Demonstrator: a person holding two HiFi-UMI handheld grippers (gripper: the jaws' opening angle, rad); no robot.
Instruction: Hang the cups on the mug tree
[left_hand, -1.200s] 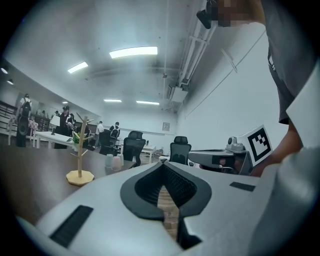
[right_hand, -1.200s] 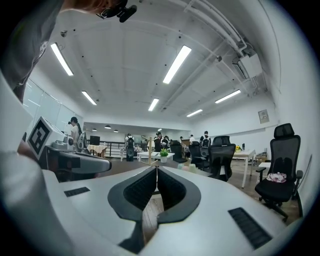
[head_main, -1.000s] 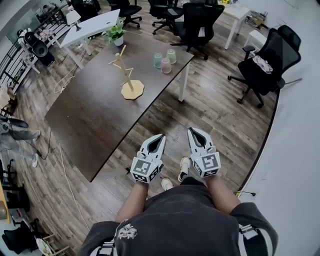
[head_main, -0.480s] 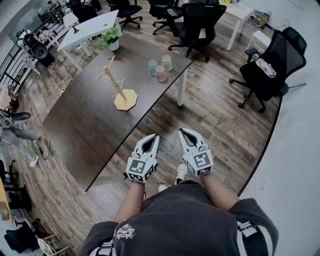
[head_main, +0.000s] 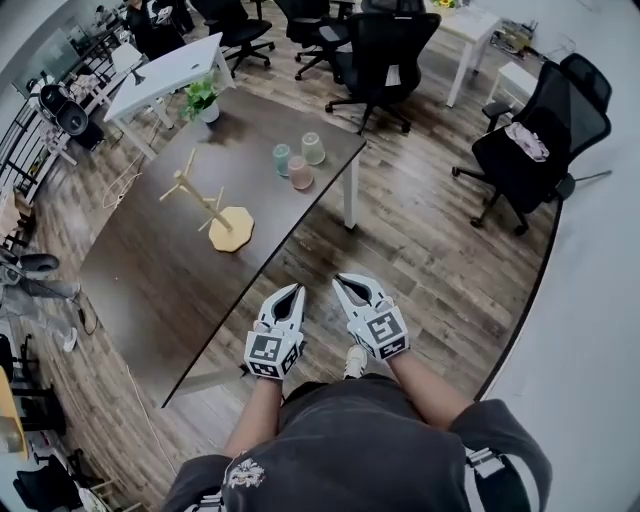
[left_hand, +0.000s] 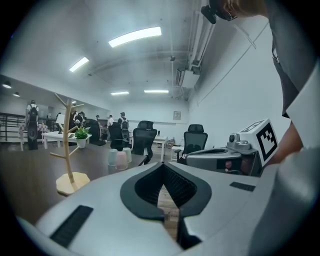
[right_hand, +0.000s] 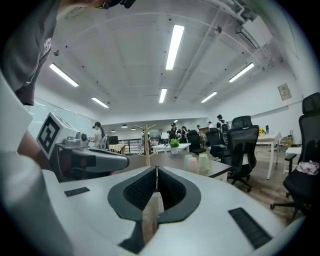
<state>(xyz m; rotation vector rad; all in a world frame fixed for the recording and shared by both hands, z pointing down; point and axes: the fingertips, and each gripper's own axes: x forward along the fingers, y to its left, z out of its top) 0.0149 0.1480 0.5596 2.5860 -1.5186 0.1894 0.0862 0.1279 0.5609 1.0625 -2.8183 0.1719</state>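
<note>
Low in the head view, at centre, the left gripper (head_main: 296, 290) and right gripper (head_main: 340, 281) are held side by side over the floor (head_main: 420, 230), short of the table (head_main: 140, 270). Each gripper's own view shows its jaws closed tip to tip with nothing between them: the left gripper (left_hand: 162, 165) frames only floor through the gap behind its tips, and so does the right gripper (right_hand: 156, 169).

Everything the task needs lies ahead, well apart from both. The tree (head_main: 210, 205) stands on its base left of centre in the head view. The three cups (head_main: 299, 160) stand bunched together further up, near the table's far right corner and right of the tree.

The grippers toe in, so each sees the cups off its line. In the left gripper view the cups (left_hand: 119, 158) sit left of the jaw tips, with the tree (left_hand: 68, 145) further left. In the right gripper view the cups (right_hand: 196, 162) sit right of the tips, and the tree (right_hand: 147, 142) stands almost dead ahead.

Neither hand looks clearly nearer. My judgement is that the right should open on a cup while the left stays free on the tree's side. Where the handles face is too small to tell.
</note>
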